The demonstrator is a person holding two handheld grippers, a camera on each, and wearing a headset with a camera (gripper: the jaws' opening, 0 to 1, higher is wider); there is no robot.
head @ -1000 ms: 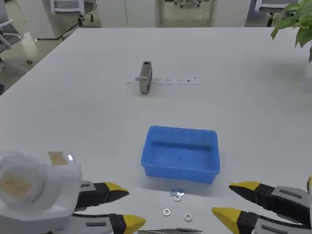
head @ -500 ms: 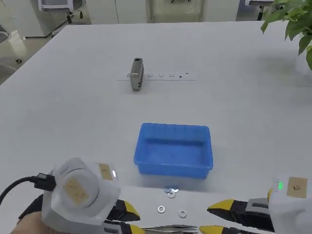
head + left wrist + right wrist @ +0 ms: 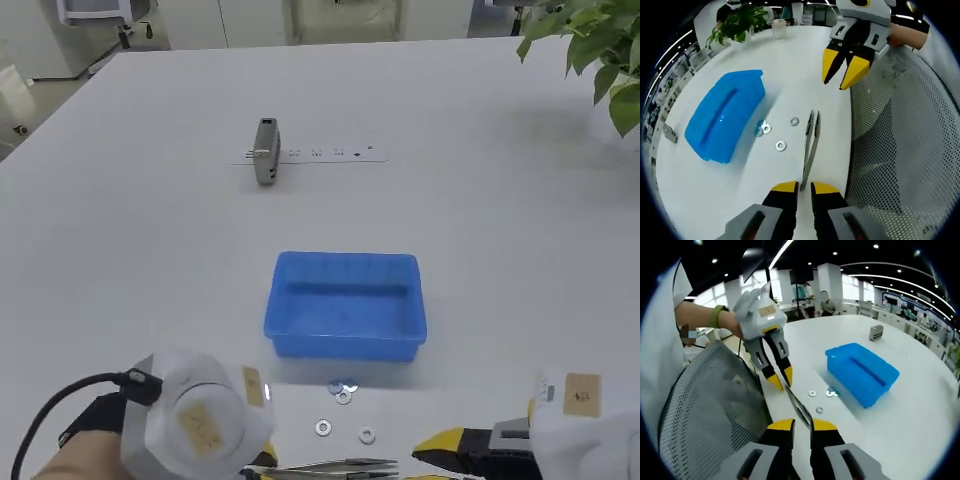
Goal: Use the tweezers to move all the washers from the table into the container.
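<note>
The four washers (image 3: 345, 397) lie loose on the tabletop (image 3: 500, 200) just in front of the blue container (image 3: 345, 338), two of them touching near its front wall and two a little nearer to you. None is in the container yet.

The tweezers (image 3: 806, 165) lie flat on the tabletop beside the washers, at its near edge, and nothing holds them. This looks like the first step: picking up the tool.

Your left gripper (image 3: 805, 189) sits at one end of the tweezers, jaws a narrow gap apart with that end right at their tips. Your right gripper (image 3: 842, 75) hovers near the other end, jaws spread.

Next, close one gripper across both tweezer arms, well back from the points, and lift without sweeping the washers off the edge.
</note>
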